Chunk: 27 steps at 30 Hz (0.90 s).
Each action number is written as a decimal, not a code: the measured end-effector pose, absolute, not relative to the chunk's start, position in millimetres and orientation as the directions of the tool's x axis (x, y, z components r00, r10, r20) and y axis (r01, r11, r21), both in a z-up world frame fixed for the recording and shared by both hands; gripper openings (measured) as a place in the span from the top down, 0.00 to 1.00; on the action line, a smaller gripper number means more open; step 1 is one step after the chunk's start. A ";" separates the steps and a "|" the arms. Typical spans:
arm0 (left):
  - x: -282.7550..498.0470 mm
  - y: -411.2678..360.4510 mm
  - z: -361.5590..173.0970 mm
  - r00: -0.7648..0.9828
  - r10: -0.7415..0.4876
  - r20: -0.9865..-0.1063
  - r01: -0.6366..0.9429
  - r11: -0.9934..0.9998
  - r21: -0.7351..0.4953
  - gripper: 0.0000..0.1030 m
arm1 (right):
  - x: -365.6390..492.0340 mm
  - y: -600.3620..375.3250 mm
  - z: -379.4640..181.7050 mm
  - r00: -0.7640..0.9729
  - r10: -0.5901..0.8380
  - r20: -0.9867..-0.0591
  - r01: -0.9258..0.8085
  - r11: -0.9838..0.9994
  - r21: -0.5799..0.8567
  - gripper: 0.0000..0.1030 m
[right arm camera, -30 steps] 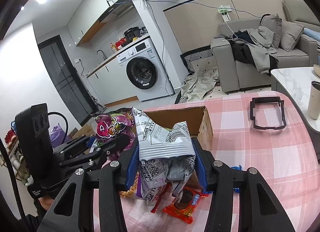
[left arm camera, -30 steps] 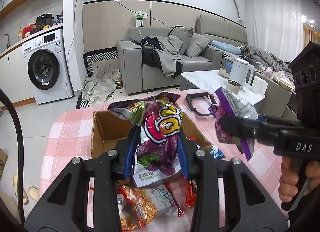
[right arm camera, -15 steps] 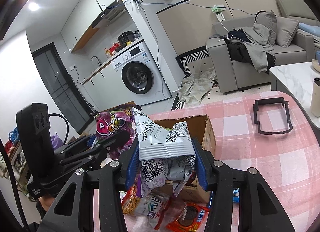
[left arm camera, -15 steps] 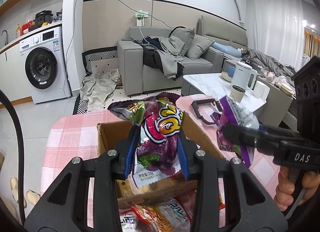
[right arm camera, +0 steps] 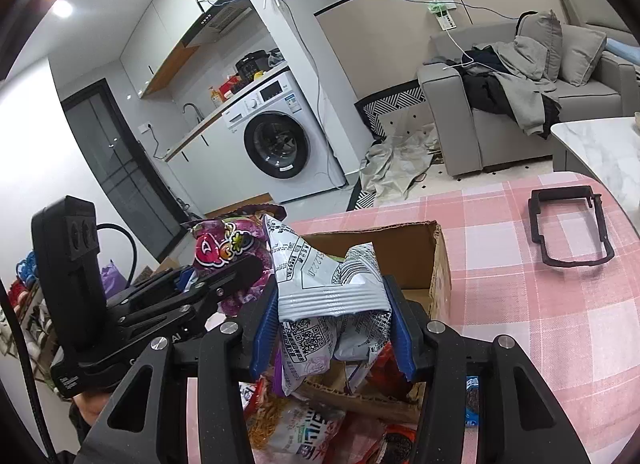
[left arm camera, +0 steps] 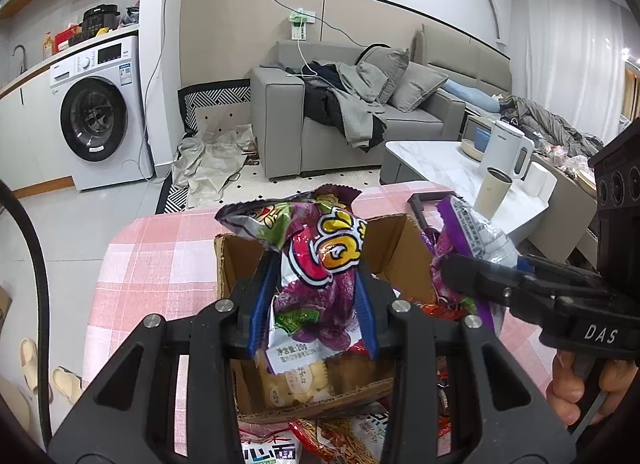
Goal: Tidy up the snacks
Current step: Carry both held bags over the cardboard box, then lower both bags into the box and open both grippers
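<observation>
My left gripper [left arm camera: 316, 300] is shut on a purple snack bag [left arm camera: 320, 260] and holds it over the open cardboard box [left arm camera: 236, 264] on the pink checked table. A biscuit pack [left arm camera: 296, 384] lies inside the box. My right gripper [right arm camera: 330, 316] is shut on a silver-backed snack bag [right arm camera: 320, 292] above the same box [right arm camera: 436, 260]. The right gripper also shows in the left wrist view [left arm camera: 472, 276] with its bag [left arm camera: 476, 232], at the box's right side. The left gripper shows in the right wrist view [right arm camera: 240, 272] to the left.
Loose snack packs [right arm camera: 300, 428] lie on the table in front of the box, also in the left wrist view [left arm camera: 340, 440]. A black rectangular frame [right arm camera: 568, 228] lies on the pink tablecloth [right arm camera: 560, 324] to the right. A sofa, a washing machine and a white side table stand beyond.
Both grippers have moved forward with their bags, from above the loose snack pile to over the open box. The box now sits closer beneath both.
</observation>
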<state>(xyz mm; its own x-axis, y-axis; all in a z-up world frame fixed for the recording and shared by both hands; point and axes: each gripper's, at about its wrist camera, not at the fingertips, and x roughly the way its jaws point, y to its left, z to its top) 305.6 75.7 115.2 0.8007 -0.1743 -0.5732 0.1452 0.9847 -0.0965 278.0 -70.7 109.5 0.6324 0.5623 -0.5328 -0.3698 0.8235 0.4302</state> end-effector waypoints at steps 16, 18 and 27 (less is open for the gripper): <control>340.6 58.3 65.2 0.768 -0.152 -0.622 0.141 0.988 -0.067 0.67 | 300.3 -67.4 90.5 0.637 0.572 -0.517 -0.342 0.811 0.475 0.52; 341.7 55.8 60.7 0.765 -0.151 -0.626 0.140 0.988 -0.067 0.67 | 302.4 -66.0 88.5 0.638 0.570 -0.518 -0.341 0.812 0.474 0.52; 357.5 50.2 35.3 0.741 -0.140 -0.657 0.138 0.989 -0.055 0.67 | 313.0 -61.1 78.9 0.649 0.542 -0.534 -0.300 0.827 0.474 0.52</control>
